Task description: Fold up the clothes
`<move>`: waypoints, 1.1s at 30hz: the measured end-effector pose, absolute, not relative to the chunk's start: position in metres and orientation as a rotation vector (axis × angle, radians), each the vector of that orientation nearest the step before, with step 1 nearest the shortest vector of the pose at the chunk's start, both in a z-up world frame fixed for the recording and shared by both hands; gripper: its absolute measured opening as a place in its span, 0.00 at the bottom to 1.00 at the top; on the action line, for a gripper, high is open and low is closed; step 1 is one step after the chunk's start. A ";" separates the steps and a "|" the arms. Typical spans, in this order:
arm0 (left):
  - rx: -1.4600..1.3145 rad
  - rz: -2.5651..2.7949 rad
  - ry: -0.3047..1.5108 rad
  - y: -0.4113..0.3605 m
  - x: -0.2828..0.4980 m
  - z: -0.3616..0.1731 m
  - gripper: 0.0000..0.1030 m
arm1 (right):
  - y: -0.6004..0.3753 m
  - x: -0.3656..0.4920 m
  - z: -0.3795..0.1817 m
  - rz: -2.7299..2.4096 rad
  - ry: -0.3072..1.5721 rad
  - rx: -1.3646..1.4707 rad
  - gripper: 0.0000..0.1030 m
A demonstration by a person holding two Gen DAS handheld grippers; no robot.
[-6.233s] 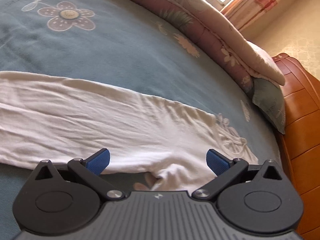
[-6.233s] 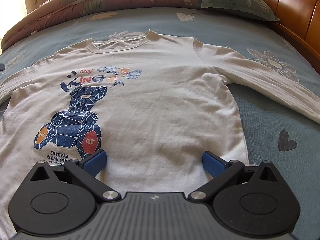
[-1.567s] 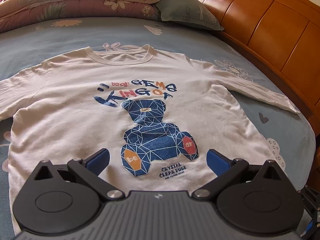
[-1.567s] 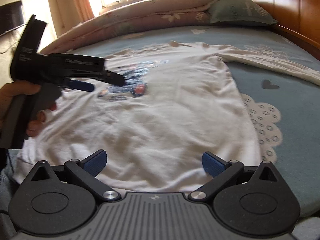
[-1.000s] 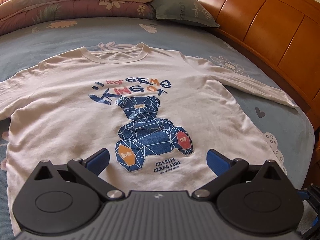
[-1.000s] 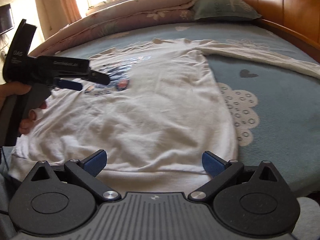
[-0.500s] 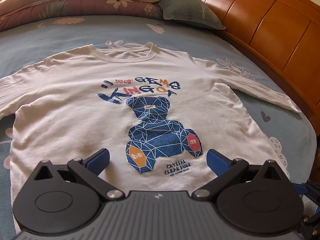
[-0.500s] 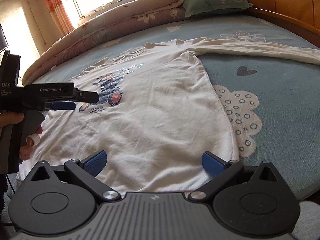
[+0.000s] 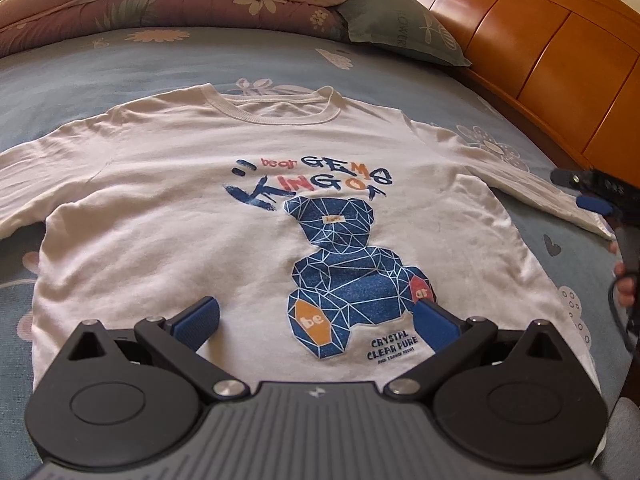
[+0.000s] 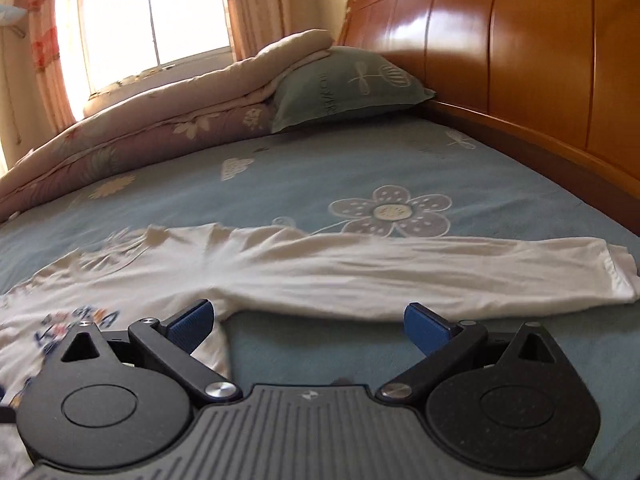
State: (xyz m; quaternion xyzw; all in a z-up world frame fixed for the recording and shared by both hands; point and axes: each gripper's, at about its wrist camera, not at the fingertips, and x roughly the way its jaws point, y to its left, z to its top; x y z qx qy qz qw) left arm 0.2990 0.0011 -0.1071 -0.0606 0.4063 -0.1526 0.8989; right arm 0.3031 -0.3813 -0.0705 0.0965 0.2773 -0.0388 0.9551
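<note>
A white long-sleeved shirt [image 9: 168, 216] with a blue bear print lies flat, front up, on the bed. My left gripper [image 9: 316, 320] stands open above the shirt's hem, nothing between its fingers. In the left wrist view my right gripper [image 9: 588, 196] shows at the right edge, over the end of the right sleeve [image 9: 532, 188], held by a hand. From the right wrist view, my right gripper [image 10: 306, 322] is open just short of the outstretched sleeve [image 10: 400, 276], whose cuff [image 10: 616, 276] lies to the right. Part of the print [image 10: 60, 320] shows at the left.
The blue flowered bedsheet [image 9: 100, 76] covers the bed. A folded quilt [image 9: 160, 4] and a green pillow [image 9: 400, 28] lie at the far side. A wooden headboard [image 10: 520, 60] runs along the right. A curtained window [image 10: 152, 20] is at the back.
My right gripper has swung from the shirt's hem corner to the right sleeve, and it now shows in the left wrist view. My left gripper has shifted slightly over the hem.
</note>
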 end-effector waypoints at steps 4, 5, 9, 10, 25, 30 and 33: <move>-0.069 -0.311 0.824 -0.006 0.297 -0.110 0.99 | -0.408 0.350 -0.093 -0.106 0.584 0.194 1.00; -0.054 -0.311 0.820 -0.007 0.297 -0.111 0.99 | -0.413 0.359 -0.099 -0.107 0.597 0.199 1.00; -0.007 -0.311 0.813 -0.012 0.296 -0.112 0.99 | -0.428 0.349 -0.121 -0.092 0.644 0.254 1.00; 0.002 -0.311 0.812 -0.012 0.295 -0.113 0.99 | -0.427 0.340 -0.122 -0.075 0.630 0.241 1.00; 0.018 -0.328 0.793 -0.012 0.295 -0.114 0.99 | -0.487 0.409 -0.107 -0.079 0.640 0.407 1.00; 0.020 -0.334 0.791 -0.011 0.295 -0.114 0.99 | -0.521 0.433 -0.110 -0.127 0.649 0.485 1.00; 0.017 -0.336 0.791 -0.010 0.295 -0.114 0.99 | -0.522 0.433 -0.103 -0.138 0.678 0.515 1.00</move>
